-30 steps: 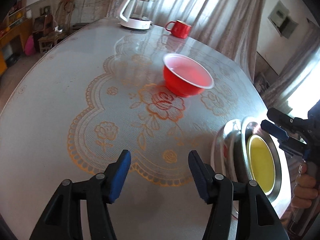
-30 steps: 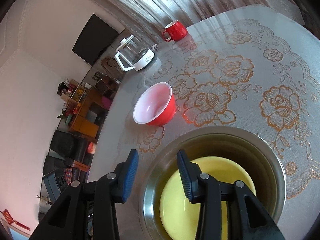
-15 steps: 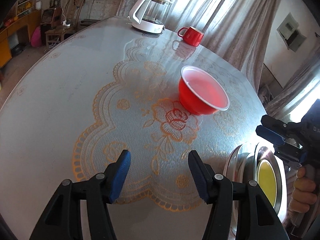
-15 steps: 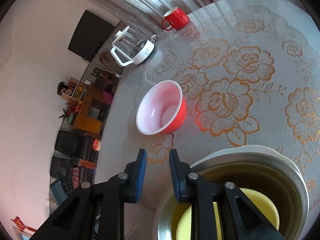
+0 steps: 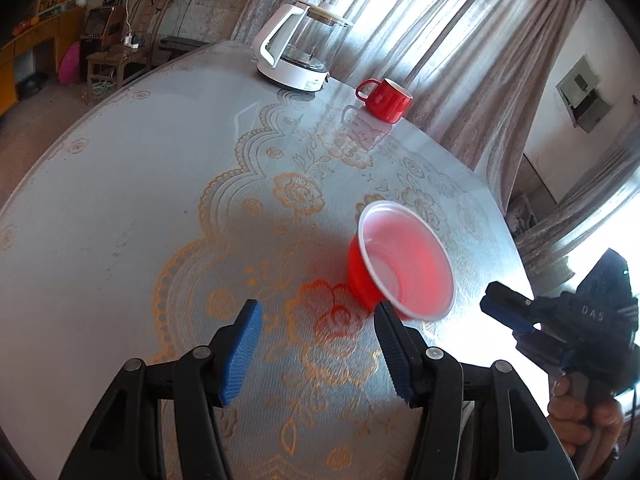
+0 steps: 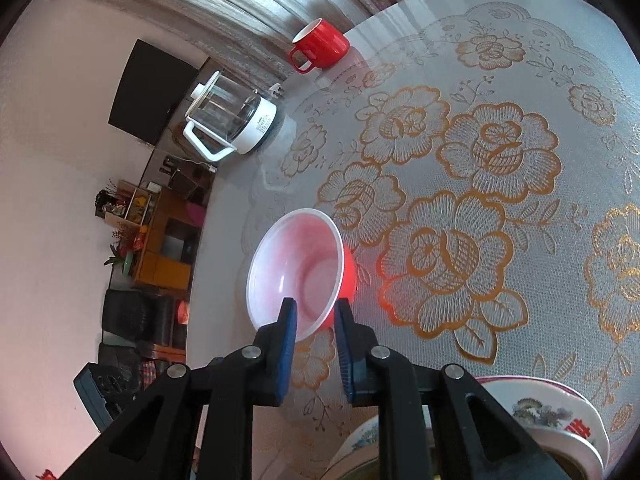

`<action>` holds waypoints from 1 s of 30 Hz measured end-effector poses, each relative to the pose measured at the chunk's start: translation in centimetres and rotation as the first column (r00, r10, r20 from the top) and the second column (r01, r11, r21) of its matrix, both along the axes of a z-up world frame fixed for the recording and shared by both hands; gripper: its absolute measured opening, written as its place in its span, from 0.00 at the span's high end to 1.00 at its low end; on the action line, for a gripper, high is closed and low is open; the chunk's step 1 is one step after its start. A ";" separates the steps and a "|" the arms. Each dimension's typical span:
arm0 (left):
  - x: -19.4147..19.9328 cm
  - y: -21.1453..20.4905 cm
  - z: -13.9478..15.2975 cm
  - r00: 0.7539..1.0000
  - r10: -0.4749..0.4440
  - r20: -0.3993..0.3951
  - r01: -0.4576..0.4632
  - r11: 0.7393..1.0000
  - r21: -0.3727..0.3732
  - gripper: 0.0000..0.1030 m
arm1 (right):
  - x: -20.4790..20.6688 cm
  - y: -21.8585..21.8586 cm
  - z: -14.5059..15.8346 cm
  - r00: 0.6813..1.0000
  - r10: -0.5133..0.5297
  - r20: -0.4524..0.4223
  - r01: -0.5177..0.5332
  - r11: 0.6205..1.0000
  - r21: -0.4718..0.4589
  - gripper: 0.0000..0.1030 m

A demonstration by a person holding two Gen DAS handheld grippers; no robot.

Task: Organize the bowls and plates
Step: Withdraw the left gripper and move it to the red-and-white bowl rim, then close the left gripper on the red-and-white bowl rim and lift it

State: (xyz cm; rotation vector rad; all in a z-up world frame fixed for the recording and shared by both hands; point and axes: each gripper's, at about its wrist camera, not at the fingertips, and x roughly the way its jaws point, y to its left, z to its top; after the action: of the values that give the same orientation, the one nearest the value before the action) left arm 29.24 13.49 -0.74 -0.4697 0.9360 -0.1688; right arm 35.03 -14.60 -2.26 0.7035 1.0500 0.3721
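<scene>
Two tongs approach the red bowl (image 6: 300, 268): the right gripper (image 6: 314, 316), jaws narrowly apart astride its near rim, should bite squarely, while the left gripper (image 5: 316, 344) waits, jaws wide apart.

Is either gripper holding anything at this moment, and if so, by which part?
Nothing is held. The left gripper is open over the tablecloth. The right gripper is narrowly open, its fingertips at the near rim of the red bowl, not yet clamped on it.

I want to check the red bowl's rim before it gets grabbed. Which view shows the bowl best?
The right wrist view: the red bowl sits near centre, its whole white rim and inside open to the camera, just beyond the right hand-held gripper. In the left wrist view the bowl is also visible but more oblique.
</scene>
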 end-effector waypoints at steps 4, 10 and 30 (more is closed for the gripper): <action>2.0 0.3 -0.3 1.000 -0.008 -0.029 0.007 0.999 -0.052 0.44 | 1.4 0.2 -0.6 1.000 -0.002 -0.010 0.002 1.000 0.003 0.87; 4.1 0.0 -0.7 0.998 -0.001 -0.057 -0.004 0.996 -0.094 0.44 | 2.4 0.3 -1.6 0.999 -0.007 -0.036 0.007 1.000 -0.006 0.87; 4.5 -1.7 -1.4 0.994 -0.071 -0.085 0.058 0.988 -0.141 0.86 | 2.9 2.4 -2.4 0.998 0.053 -0.028 -0.054 0.998 -0.020 0.91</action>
State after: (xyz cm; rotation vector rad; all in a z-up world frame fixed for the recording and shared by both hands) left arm 33.71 11.76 -2.15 -0.5789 1.0320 -0.2748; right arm 37.92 -12.18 -4.65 0.6646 1.0987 0.3981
